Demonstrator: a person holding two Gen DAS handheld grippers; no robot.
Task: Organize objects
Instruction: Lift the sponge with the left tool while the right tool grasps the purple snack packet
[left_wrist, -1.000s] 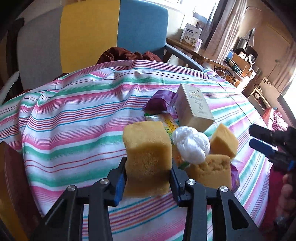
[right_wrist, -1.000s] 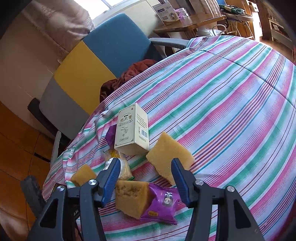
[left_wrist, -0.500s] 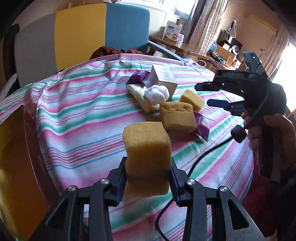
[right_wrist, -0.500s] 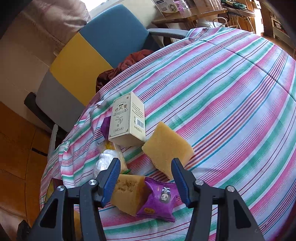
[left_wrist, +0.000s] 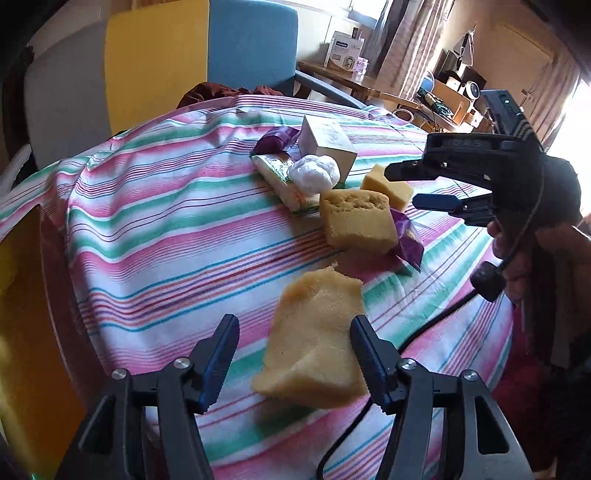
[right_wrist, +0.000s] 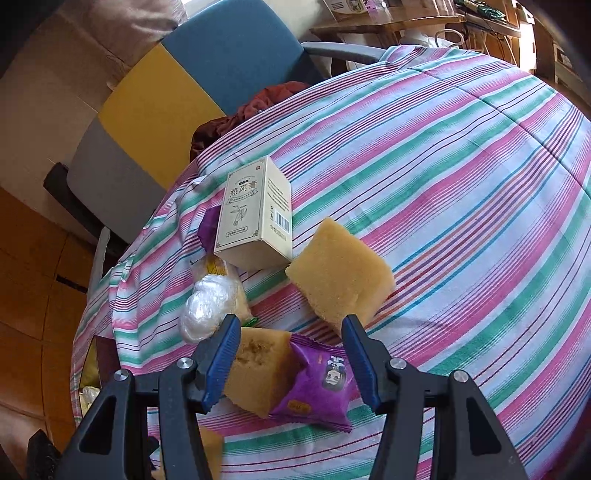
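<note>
Left wrist view: left gripper (left_wrist: 291, 349) fingers are opening; a tilted yellow sponge (left_wrist: 316, 339) is sitting between them, touching the right finger, clear of the left one, over the striped counter (left_wrist: 155, 229).

Right wrist view: right gripper (right_wrist: 290, 349) fingers are standing apart, gripping nothing; a purple packet (right_wrist: 317, 384) and second sponge (right_wrist: 258, 369) are lying between them, a cream box (right_wrist: 255, 214) beyond.

Bright window glare at right, fisheye-bent edges, dark corners.
</note>
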